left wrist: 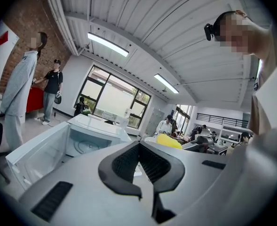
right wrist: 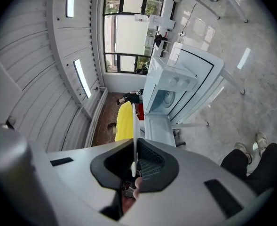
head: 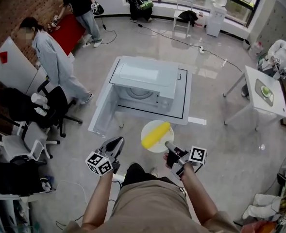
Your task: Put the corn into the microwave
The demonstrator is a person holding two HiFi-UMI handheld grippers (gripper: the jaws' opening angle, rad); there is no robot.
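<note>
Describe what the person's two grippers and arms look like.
Both the left gripper and right gripper have grey bodies, black ribbed jaw pads and a white cube of black square markers. Forearms are bare, no sleeves; no cables visible.

Person in grey (head: 55,62) stands beside black office chair (head: 60,105). Red table (head: 67,33) far back. White bench (head: 252,79) at side, green thing (head: 265,91) on it. White chair (head: 183,11) near window.
</note>
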